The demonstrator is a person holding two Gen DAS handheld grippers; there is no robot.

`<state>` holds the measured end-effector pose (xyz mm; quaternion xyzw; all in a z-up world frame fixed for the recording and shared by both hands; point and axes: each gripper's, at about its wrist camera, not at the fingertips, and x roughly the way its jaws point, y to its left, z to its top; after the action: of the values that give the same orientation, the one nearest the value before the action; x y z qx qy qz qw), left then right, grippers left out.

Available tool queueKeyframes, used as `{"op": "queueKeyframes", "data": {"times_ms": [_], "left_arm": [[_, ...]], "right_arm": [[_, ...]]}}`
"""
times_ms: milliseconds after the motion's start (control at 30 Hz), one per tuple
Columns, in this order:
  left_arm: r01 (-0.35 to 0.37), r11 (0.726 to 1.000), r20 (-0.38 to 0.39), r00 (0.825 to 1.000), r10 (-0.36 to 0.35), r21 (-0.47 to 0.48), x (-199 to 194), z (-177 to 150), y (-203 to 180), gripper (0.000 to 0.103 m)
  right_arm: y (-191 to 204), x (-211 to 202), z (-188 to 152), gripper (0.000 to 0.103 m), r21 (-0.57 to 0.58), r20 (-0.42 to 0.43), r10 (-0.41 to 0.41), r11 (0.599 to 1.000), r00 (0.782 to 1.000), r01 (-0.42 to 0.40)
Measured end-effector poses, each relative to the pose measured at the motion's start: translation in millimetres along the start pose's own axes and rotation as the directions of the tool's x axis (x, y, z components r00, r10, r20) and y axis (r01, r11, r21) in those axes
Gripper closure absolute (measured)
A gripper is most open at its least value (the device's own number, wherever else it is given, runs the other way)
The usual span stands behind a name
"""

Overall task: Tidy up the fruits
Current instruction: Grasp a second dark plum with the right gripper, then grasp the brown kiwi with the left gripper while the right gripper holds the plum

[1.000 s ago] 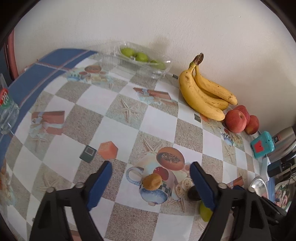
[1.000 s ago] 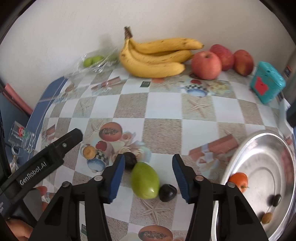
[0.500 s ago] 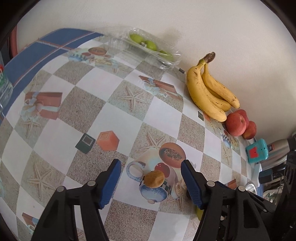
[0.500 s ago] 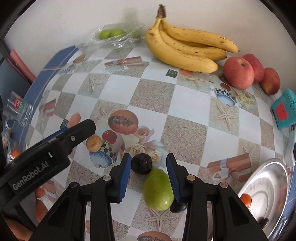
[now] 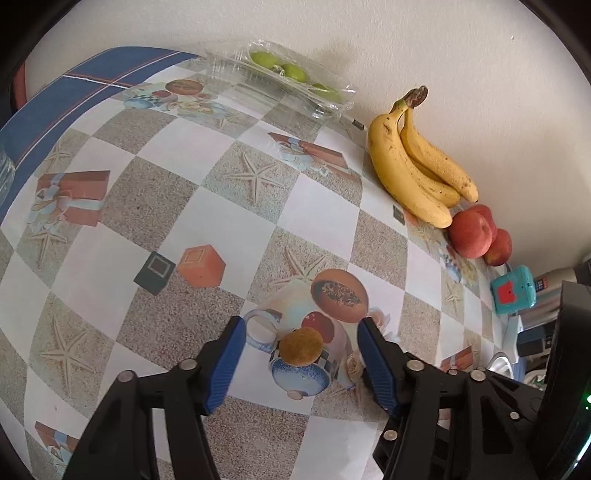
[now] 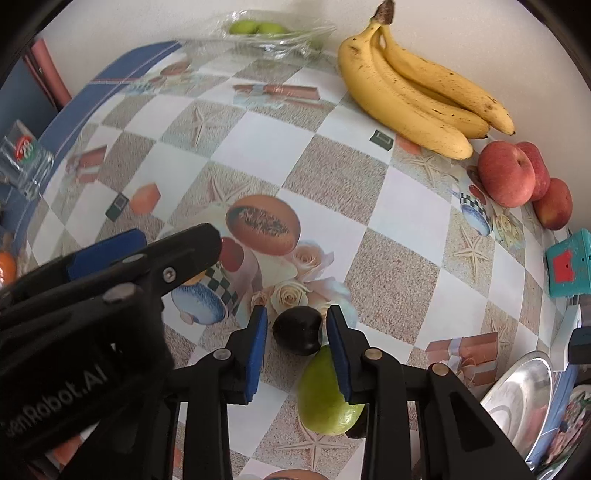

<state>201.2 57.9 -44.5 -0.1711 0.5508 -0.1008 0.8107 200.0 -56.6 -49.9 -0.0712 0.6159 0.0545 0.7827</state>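
Note:
My left gripper [image 5: 301,325] is open, its blue pads on either side of a small round brown fruit [image 5: 301,346] that lies on the patterned tablecloth, not touching it. My right gripper [image 6: 295,314] is open around a dark plum [image 6: 297,329], with small gaps on both sides. A green pear-like fruit [image 6: 325,398] lies just behind the plum, under the right finger. The left gripper's body [image 6: 110,280] shows at the left of the right wrist view and hides the brown fruit there.
A banana bunch [image 6: 417,96], red apples [image 6: 509,177] and a clear box of green fruit [image 6: 266,33] stand along the wall. A steel plate [image 6: 517,402] is at the right, a teal box [image 6: 569,262] beside it, a glass [image 6: 26,158] at the left.
Both grippers have moved forward and down. The left jaws have narrowed around the brown fruit; the right jaws have narrowed around the dark plum.

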Motion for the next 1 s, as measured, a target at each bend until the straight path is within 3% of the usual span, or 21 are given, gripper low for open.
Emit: {"op": "queueKeyframes", "data": {"times_ms": [233,533,667,900,1000], "left_arm": [[-0.019,0.999,-0.002,1.000,0.019,0.032,3,0,-6,0.039],[-0.031,0.996,-0.003,1.000,0.031,0.081,8,-1,-15,0.042],[-0.040,0.995,-0.012,0.999,0.042,0.093,14,-3,-16,0.050],[-0.070,0.992,-0.015,0.997,0.072,0.103,18,-7,-17,0.075],[-0.070,0.994,-0.015,0.997,0.072,0.082,15,-7,-13,0.075]], "right_arm": [[0,-1,-3,0.074,-0.008,0.022,-0.006,1.000,1.000,0.006],[-24,-26,-16,0.075,0.074,0.120,0.047,0.996,0.992,-0.056],[-41,-42,-23,0.075,0.117,0.162,0.028,0.992,0.986,-0.047],[-61,-50,-31,0.075,0.174,0.180,0.009,0.984,0.984,-0.041],[-60,-49,-34,0.075,0.185,0.181,0.015,0.981,0.983,-0.049]]}}
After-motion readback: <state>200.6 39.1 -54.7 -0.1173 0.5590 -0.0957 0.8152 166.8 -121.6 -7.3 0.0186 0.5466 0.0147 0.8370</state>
